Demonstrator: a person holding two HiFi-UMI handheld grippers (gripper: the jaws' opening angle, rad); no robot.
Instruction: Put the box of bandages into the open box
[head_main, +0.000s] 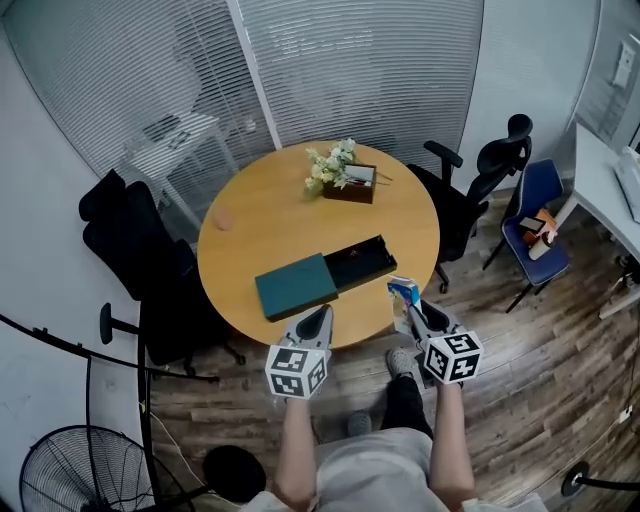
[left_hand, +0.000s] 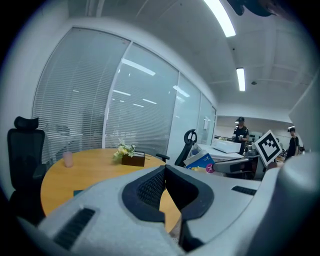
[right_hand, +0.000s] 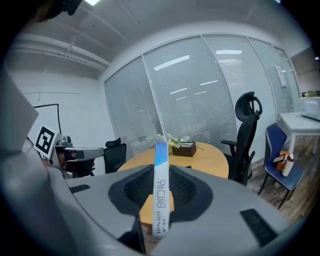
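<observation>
On the round wooden table lies the open box: a teal lid slid partly off a black tray. My right gripper is shut on the bandage box, a thin blue and white carton held over the table's near right edge. In the right gripper view the bandage box stands edge-on between the jaws of the right gripper. My left gripper hovers at the near edge just in front of the lid, jaws together and empty. The left gripper view shows the left gripper and the bandage box off to its right.
A flower planter stands at the table's far side and a pink cup at its left. Black office chairs flank the table. A blue chair with items is at the right, a fan at the lower left.
</observation>
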